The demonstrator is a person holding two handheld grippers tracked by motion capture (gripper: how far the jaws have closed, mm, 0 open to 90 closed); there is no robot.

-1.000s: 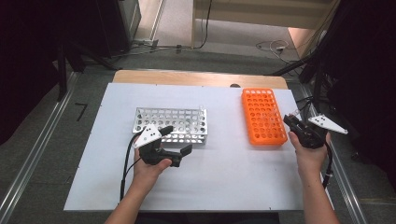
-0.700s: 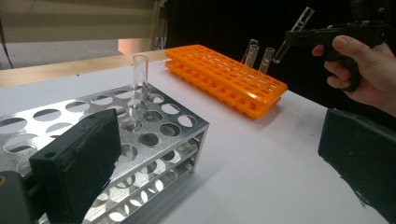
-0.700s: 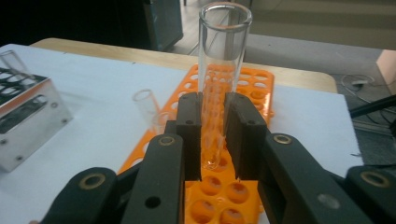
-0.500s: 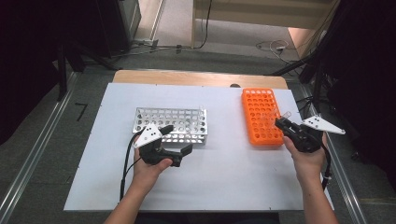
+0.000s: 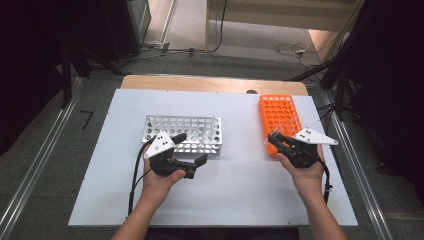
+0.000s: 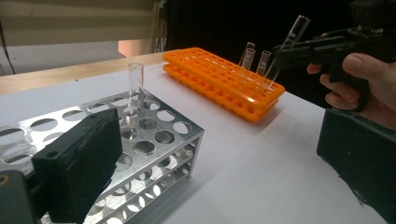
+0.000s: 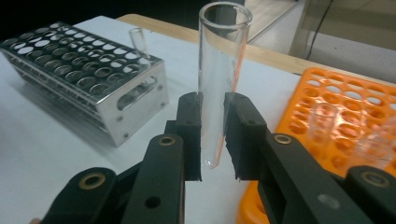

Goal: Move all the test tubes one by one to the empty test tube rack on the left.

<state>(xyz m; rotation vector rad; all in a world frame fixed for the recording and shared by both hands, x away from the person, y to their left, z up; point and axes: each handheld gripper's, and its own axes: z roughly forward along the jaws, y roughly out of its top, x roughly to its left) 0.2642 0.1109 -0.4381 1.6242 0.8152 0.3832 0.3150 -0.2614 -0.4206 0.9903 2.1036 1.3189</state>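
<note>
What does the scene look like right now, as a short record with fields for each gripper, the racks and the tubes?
right gripper: shut on a glass tube, held beside the orange rack
left gripper: open, empty, in front of the metal rack
metal rack: one tube standing at its far corner
orange rack: a few tubes at its near end
table: white top, both racks on it
</note>
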